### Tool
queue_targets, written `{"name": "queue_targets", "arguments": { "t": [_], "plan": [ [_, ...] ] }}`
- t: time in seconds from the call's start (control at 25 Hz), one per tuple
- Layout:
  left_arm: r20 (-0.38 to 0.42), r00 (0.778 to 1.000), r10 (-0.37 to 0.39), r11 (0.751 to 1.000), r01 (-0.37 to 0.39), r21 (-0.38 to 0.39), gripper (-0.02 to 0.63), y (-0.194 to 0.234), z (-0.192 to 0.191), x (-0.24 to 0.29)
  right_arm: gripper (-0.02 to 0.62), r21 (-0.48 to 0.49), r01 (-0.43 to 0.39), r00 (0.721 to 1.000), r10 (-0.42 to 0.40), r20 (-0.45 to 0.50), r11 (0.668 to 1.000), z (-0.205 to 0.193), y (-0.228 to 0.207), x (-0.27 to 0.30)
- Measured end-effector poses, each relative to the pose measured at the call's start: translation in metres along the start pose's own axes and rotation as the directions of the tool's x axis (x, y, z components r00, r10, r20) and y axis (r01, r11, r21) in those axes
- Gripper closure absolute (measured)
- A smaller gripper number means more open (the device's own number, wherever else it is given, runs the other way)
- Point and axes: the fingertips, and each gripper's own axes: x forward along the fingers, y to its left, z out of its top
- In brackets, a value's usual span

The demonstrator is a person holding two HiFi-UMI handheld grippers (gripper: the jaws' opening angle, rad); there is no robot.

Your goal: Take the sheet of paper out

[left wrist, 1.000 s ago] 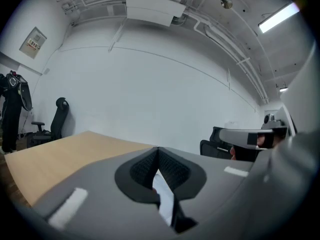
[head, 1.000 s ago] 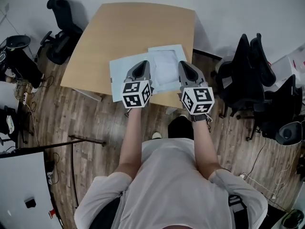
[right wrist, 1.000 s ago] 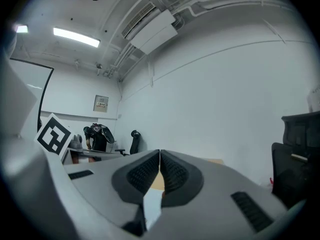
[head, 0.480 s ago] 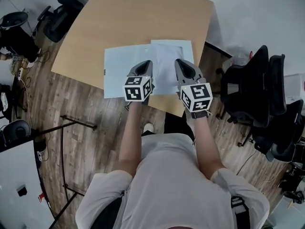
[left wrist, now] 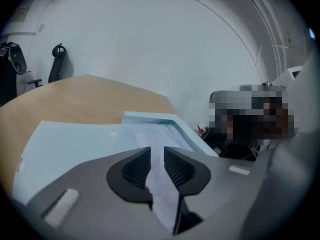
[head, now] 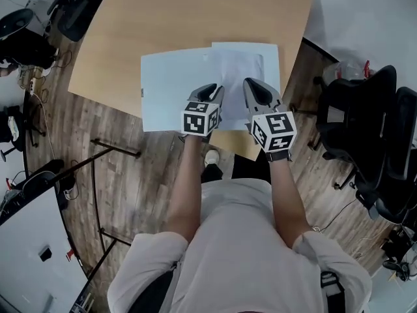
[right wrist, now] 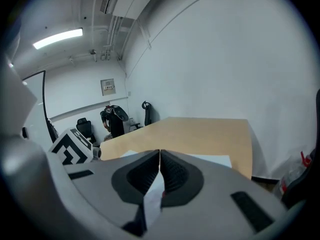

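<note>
A light-blue folder (head: 172, 87) lies spread flat at the near edge of the wooden table (head: 195, 12). A white sheet of paper (head: 238, 67) rests on its right half, and shows in the left gripper view as the sheet (left wrist: 150, 134) on the blue folder (left wrist: 75, 139). My left gripper (head: 212, 89) hovers low over the sheet's near edge; its jaws have just been opening and now stand a little apart (left wrist: 156, 151) with nothing between them. My right gripper (head: 251, 83) is beside it over the folder's right part, its jaws (right wrist: 159, 154) closed tip to tip on nothing.
Black office chairs (head: 371, 129) stand right of the table and more chairs (head: 71, 12) at the upper left. A thin metal stand (head: 98, 175) and a white cabinet (head: 32, 253) are on the wood floor at the left. The person's shoe (head: 212, 156) shows under the table edge.
Both grippers have sunk toward the folder at the table's near edge. The left gripper's jaws, shut before, now stand slightly apart.
</note>
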Motion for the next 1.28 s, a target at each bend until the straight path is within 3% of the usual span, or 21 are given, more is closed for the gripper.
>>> {"name": "queue_targets", "arguments": {
  "t": [0.32,0.64,0.72,1.08,1.28],
  "plan": [
    [-0.119,0.993,-0.008,0.997,0.017,0.078,0.390,-0.005,-0.036,0.038,0.581,0.028,-0.020,0.998,0.022,-0.060,0.999,-0.027,-0.014,0.018],
    [-0.210,0.977,0.043,0.999,-0.036,0.036,0.388,0.005,-0.057,0.052,0.583,0.062,0.001,0.995,0.005,-0.101,0.998,-0.042,-0.028,0.027],
    [-0.216,0.975,0.045,0.999,-0.040,0.027,0.395,0.006,-0.058,0.054,0.581,0.077,0.016,0.994,-0.008,-0.109,0.997,-0.044,-0.033,0.029],
    [-0.175,0.983,0.052,0.998,-0.059,-0.036,0.532,0.016,-0.054,0.051,0.581,0.178,0.042,0.992,-0.020,-0.125,0.983,-0.057,-0.040,0.029],
    [-0.157,0.986,0.058,0.996,-0.069,-0.065,0.568,0.019,-0.054,0.045,0.582,0.202,0.046,0.993,-0.023,-0.114,0.978,-0.056,-0.041,0.028]
  ]
}}
